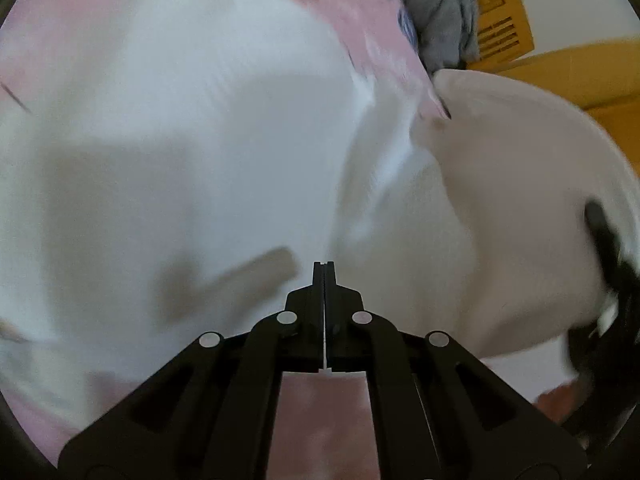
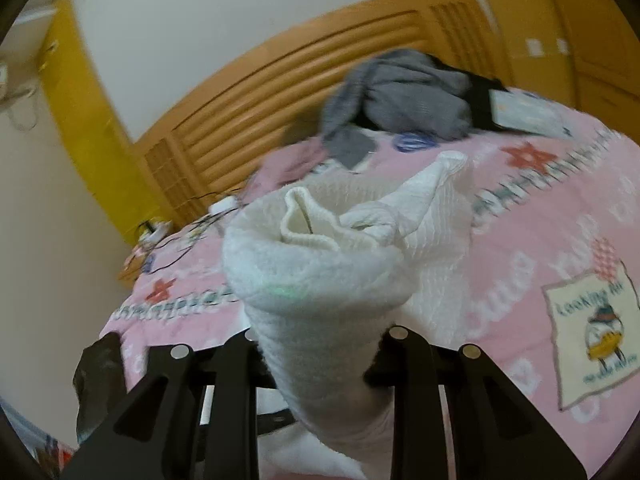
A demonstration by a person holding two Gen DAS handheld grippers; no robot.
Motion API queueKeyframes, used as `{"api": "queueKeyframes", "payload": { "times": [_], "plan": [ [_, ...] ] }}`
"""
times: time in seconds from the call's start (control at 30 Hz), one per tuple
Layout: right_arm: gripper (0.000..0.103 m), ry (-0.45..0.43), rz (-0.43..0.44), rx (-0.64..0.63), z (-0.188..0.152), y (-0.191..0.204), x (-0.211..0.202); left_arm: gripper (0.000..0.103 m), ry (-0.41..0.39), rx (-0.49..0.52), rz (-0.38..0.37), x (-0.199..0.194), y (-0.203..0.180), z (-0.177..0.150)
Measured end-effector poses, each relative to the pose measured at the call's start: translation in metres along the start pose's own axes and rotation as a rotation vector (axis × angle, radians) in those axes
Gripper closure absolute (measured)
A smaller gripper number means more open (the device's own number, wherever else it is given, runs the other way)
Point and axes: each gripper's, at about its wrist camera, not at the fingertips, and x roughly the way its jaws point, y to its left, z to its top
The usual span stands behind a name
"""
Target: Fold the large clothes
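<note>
Both tongs are closed: the left gripper (image 1: 324,266) is clenched with its jaws pressed flat together, whether on a thin edge of cloth I cannot tell, while the right gripper (image 2: 320,354) grasps a bunched fold of the white textured knit garment (image 2: 320,248), lifted above the pink patterned bedspread (image 2: 540,216). Most of the garment lies spread on the bed under the left gripper. Judging by this, a fold is mid-carry, and next the raised part needs laying flat across the spread part
</note>
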Motion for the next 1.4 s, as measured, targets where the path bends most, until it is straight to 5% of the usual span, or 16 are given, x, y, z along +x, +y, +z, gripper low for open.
{"api": "queueKeyframes", "payload": {
  "times": [0.1,0.17,0.3,0.43,0.8,0.87,0.97,1.03,1.17,1.2,1.27,1.33,1.4],
  "plan": [
    [0.079,0.017,0.048,-0.07,-0.003,0.041,0.015,0.102,-0.099,0.071,0.217,-0.045,0.032,0.008],
    [0.079,0.036,0.076,-0.099,-0.01,0.062,0.026,0.102,-0.121,0.036,0.289,-0.059,0.061,0.012],
    [0.079,0.122,0.135,-0.226,-0.048,0.124,0.059,0.102,-0.174,-0.081,0.31,-0.097,0.112,0.007],
    [0.079,0.207,0.142,-0.382,-0.105,0.173,0.092,0.102,-0.208,-0.124,0.358,-0.105,0.124,0.014],
    [0.077,0.313,0.105,-0.513,-0.201,0.173,0.14,0.102,-0.326,-0.232,0.443,-0.148,0.156,0.01],
    [0.072,0.317,0.111,-0.53,-0.198,0.174,0.14,0.102,-0.333,-0.231,0.432,-0.147,0.152,0.011],
    [0.047,0.347,0.203,-0.464,-0.178,0.173,0.124,0.102,-0.334,-0.2,0.419,-0.145,0.14,0.012],
    [0.046,0.4,0.267,-0.409,-0.159,0.173,0.108,0.102,-0.333,-0.186,0.41,-0.145,0.134,0.011],
    [0.055,0.383,0.429,-0.24,-0.084,0.141,0.053,0.102,-0.332,-0.164,0.392,-0.144,0.124,0.013],
    [0.073,0.363,0.43,-0.212,-0.068,0.13,0.044,0.102,-0.332,-0.16,0.387,-0.144,0.121,0.013],
    [0.096,0.307,0.315,-0.202,-0.03,0.096,0.032,0.102,-0.339,-0.158,0.382,-0.143,0.116,0.015],
    [0.097,0.311,0.216,-0.185,-0.013,0.063,0.039,0.102,-0.345,-0.154,0.364,-0.142,0.108,0.017],
    [0.099,0.421,0.162,-0.162,-0.017,0.035,0.06,0.102,-0.337,-0.13,0.354,-0.137,0.097,0.02]
  ]
}}
